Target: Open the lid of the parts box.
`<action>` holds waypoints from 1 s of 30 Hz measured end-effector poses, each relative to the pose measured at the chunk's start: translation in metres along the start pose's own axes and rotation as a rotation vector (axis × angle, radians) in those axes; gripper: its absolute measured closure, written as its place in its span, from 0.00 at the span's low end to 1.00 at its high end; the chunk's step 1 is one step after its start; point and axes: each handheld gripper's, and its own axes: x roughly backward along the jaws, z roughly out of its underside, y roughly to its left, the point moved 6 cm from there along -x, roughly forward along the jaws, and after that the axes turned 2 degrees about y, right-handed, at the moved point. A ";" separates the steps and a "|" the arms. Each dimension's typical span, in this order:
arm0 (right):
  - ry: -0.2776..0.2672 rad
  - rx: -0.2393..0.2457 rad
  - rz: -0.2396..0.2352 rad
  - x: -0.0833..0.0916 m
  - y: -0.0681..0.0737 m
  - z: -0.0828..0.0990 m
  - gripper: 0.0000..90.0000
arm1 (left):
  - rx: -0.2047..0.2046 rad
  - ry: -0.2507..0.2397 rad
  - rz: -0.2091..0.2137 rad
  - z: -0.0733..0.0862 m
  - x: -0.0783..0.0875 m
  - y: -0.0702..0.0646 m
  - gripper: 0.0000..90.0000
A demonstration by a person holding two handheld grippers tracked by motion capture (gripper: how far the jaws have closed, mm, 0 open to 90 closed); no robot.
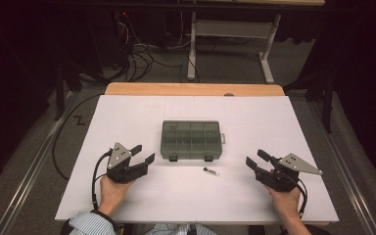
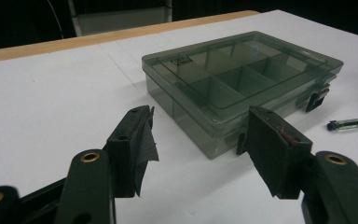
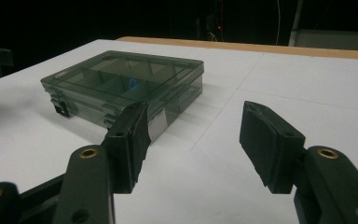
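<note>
A smoky translucent compartment box [image 1: 191,139] [image 2: 237,79] [image 3: 121,84] lies shut in the middle of the white table, two black latches on its near side. A small clear tube with a dark cap [image 1: 211,171] [image 2: 349,124] lies on the table just in front of the box's right latch. My left gripper [image 1: 143,153] [image 2: 198,149] rests open at the box's front left, nothing between its jaws. At the front right my right gripper [image 1: 255,159] [image 3: 193,144] rests open too, holding nothing and pointing toward the box.
The white board [image 1: 127,117] covers a wooden table whose edge [image 1: 191,89] shows at the back. Beyond it stand a white desk frame [image 1: 230,34] and tangled cables [image 1: 142,56] on the floor. A rail [image 1: 27,171] runs along the left.
</note>
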 end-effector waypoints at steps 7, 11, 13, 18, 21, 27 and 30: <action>0.011 0.019 0.003 -0.009 0.001 0.000 0.49 | 0.007 -0.006 -0.003 -0.001 -0.003 0.002 0.45; 0.010 0.021 0.001 -0.011 0.001 -0.001 0.49 | 0.006 -0.003 0.002 -0.001 -0.005 0.001 0.45; 0.007 0.021 0.001 -0.013 0.001 -0.002 0.49 | -0.002 0.000 -0.006 -0.001 -0.006 0.002 0.45; 0.011 0.021 0.002 -0.017 0.000 -0.003 0.49 | -0.014 0.005 0.000 -0.002 -0.010 0.000 0.45; 0.011 0.023 0.003 -0.019 0.000 -0.003 0.49 | -0.020 0.008 0.000 -0.002 -0.011 0.000 0.45; 0.016 0.029 -0.001 -0.025 0.002 -0.004 0.49 | -0.029 0.009 0.004 -0.002 -0.015 -0.002 0.45; 0.018 0.032 -0.002 -0.027 0.003 -0.004 0.49 | -0.029 0.009 0.004 -0.003 -0.016 -0.002 0.45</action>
